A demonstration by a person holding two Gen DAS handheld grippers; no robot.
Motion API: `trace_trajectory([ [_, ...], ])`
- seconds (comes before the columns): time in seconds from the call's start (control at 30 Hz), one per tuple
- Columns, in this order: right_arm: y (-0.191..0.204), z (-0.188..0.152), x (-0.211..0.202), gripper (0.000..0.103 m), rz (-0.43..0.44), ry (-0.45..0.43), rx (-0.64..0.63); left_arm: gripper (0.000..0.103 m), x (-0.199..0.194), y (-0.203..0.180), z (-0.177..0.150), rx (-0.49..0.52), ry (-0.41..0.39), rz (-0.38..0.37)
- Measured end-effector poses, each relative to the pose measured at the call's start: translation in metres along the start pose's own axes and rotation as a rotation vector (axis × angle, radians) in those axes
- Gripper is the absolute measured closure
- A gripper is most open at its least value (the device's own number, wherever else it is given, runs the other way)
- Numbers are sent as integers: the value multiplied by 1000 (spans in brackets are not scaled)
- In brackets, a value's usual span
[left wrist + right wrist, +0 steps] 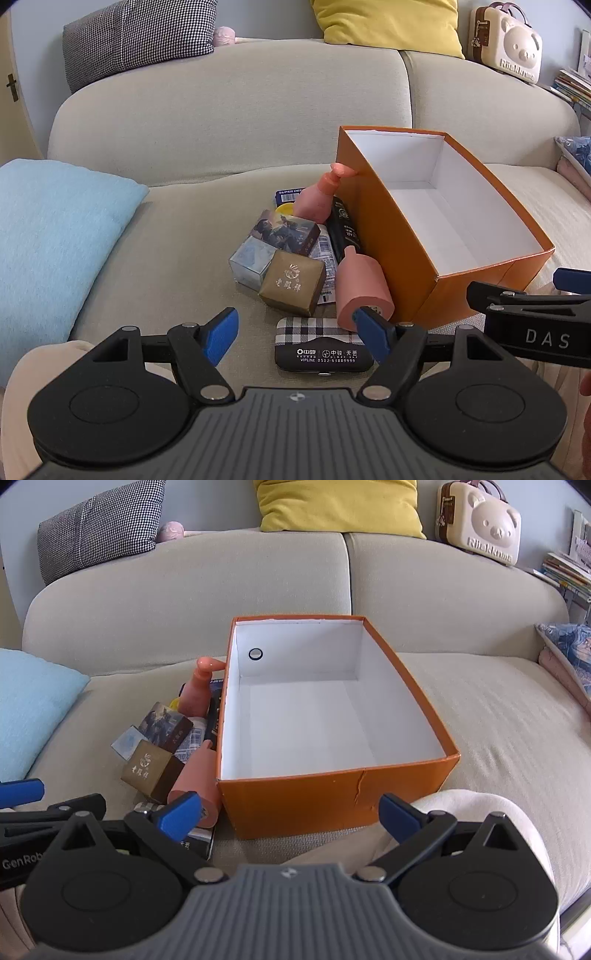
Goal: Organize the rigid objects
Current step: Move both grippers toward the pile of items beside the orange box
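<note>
1. Nearest the left wrist camera, the left tool [297, 338] hangs low over the sofa seat [177, 258] with its blue pads spread wide, released and gripping nothing.
2. Between those pads lies a plaid case [319, 345], just left of the orange box [417, 236]; its dark end reads "VIPLINE 0512-63889999" beside Chinese characters.
3. Left of the orange box sits a pile: a clear box [249, 264], a brown carton [292, 282] with gold Chinese lettering, and a picture-printed box [286, 230] leaning on top.
4. Touching the orange box's left wall are a pink bottle [364, 290] lying on its side, a black tube [343, 227] with only "AR" legible, and a pink pump bottle [319, 197] whose nozzle meets the box's corner.
5. Behind the pile, a card reading "SUPER DEF..." [290, 194] is mostly hidden; barcoded packaging under the cartons is too covered to read.
6. The orange box stands open, white inside, with a round hole [255, 654] in its left wall.
7. The right tool [290, 818] faces the orange box's near wall, pads wide apart and holding nothing; "DAS" shows on its side in the left view.
8. Far right on the sofa back, a bear case [480, 520] reads "Rilakkuma".
</note>
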State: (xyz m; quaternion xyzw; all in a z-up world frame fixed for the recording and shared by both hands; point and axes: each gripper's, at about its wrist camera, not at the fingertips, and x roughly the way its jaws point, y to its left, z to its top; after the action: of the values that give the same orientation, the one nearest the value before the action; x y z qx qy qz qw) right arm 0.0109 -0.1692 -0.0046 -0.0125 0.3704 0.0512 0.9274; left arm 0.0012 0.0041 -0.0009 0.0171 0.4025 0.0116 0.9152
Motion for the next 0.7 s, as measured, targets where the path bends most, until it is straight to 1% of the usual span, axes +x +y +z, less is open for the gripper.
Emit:
trace_trajectory([
  [0.17,0,-1,-1,1,-1,-14,-7,17,1,0,0,-2,3,-5],
  [0.33,0,-1,2,1,-3,-7,-12,17,3,2,0,-11,10,-12],
  [0.4,0,-1,3,2,14,-3,-12,18,5,3,-1,-17,21,-22],
  [0.43,1,-1,3,2,28,-2,-12,20,6,4,-1,-19,26,-27],
  [0.47,1,-2,4,4,37,-1,-14,22,7,4,-1,-20,32,-37],
  [0.5,3,-2,4,9,46,1,-19,23,9,5,-1,-19,42,-48],
  [0.57,6,-2,8,16,71,18,-28,27,11,7,-2,-15,56,-60],
  [0.63,11,-4,13,24,86,35,-40,33,16,10,-3,-21,80,-83],
  [0.7,15,-5,18,40,120,58,-52,42,22,17,-4,-56,111,-116],
])
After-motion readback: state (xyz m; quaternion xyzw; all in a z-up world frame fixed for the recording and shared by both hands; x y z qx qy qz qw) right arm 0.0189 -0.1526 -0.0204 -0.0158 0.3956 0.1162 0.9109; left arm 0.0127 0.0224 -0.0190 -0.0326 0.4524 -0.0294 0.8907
